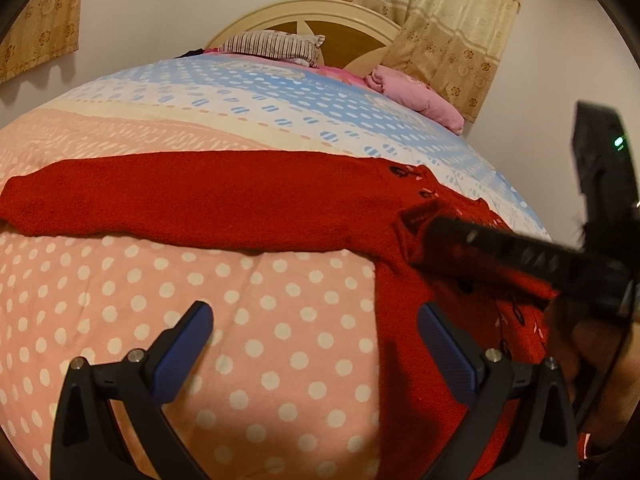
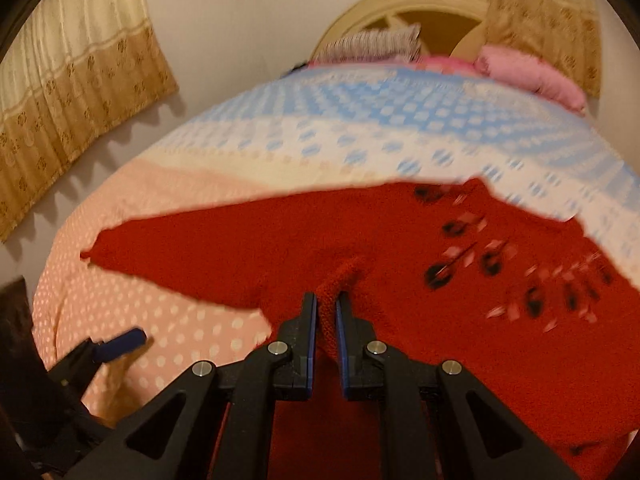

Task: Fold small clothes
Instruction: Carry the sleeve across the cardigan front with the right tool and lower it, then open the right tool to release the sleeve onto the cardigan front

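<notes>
A red knit sweater (image 1: 224, 196) with dark and pink flower marks lies on the bed, one sleeve stretched out to the left. In the right wrist view the red sweater (image 2: 460, 320) fills the lower right, and my right gripper (image 2: 327, 300) is shut on a raised fold of its knit. My left gripper (image 1: 316, 316) is open above the pink dotted bedspread (image 1: 256, 340), nothing between its blue pads; its right finger overlaps the sweater's edge. From the left wrist view the right gripper (image 1: 424, 228) reaches in from the right over the sweater. The left gripper's blue fingertip (image 2: 124, 342) shows at lower left.
The bed carries a dotted cover, pink near me and blue (image 1: 280, 92) farther off. A striped pillow (image 1: 272, 44) and a pink bundle (image 1: 416, 96) lie by the cream headboard (image 1: 320, 20). Curtains (image 1: 452, 24) hang behind; a white wall runs along the bed's left.
</notes>
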`<state>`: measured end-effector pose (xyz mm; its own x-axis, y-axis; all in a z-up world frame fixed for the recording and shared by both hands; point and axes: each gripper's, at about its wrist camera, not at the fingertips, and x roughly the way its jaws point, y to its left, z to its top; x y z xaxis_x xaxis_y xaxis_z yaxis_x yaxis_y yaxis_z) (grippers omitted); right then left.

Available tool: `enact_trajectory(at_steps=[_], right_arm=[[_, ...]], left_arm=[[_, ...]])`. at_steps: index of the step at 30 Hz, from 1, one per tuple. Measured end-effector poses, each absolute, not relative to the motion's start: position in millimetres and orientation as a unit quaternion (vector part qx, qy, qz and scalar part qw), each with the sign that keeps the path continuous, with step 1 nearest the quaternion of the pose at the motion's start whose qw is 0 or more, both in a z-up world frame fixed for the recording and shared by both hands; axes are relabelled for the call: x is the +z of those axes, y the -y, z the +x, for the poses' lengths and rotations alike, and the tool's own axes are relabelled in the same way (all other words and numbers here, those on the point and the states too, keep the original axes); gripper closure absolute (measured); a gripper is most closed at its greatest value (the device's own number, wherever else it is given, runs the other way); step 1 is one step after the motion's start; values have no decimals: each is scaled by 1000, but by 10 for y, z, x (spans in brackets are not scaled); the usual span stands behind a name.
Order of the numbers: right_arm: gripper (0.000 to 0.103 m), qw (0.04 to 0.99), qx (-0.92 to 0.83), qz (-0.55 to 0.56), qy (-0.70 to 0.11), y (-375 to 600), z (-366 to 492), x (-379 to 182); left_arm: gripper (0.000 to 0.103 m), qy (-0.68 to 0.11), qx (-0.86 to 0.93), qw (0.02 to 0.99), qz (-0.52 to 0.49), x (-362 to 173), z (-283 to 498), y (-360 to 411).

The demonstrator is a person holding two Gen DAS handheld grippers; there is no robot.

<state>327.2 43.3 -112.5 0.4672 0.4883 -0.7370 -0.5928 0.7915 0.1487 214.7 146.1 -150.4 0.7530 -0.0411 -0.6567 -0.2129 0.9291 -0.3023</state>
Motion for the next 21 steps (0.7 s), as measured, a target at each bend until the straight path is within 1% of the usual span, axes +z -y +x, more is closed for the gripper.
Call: enact_trajectory(at_steps=[1, 3, 4, 5, 6, 11, 15, 17, 19, 20, 21], right_arm=[[94, 849, 322, -65, -415, -432, 3275, -1175], [87, 842, 323, -75, -425, -412, 3271, -1227], [75, 838, 327, -73, -431, -362, 3268, -1224], [59, 834, 331, -64, -436, -285, 3263, -1210], [55, 831, 340, -47, -438, -138, 3242, -1167], [54, 858, 292, -46, -421, 622, 3106, -940], [51, 889, 208, -58, -404, 1255, 3023, -873], [51, 892, 190, -52, -407, 1470, 2990, -917], [51, 889, 195, -41, -413, 1560, 2927, -989], [51, 887, 198, -39, -415, 1596, 2892, -1028], [51, 886, 199, -40, -416, 1642, 2864, -1078]], left_arm=[[0, -348, 47, 919, -181, -1503, 2147, -1454], [0, -347, 46, 920, -177, -1496, 2141, -1445], [0, -346, 45, 921, -175, -1486, 2130, -1441], [0, -344, 44, 922, -173, -1468, 2120, -1446], [0, -341, 41, 924, -169, -1446, 2107, -1453], [0, -328, 24, 937, -120, -1173, 2122, -1426], [0, -326, -15, 941, -94, -943, 2366, -1309], [0, -338, -36, 937, -83, -932, 2564, -1207], [0, -360, -42, 928, -86, -1030, 2781, -1109], [3, -369, -46, 924, -88, -1098, 2857, -1063], [9, -380, -48, 920, -87, -1185, 2944, -1011]])
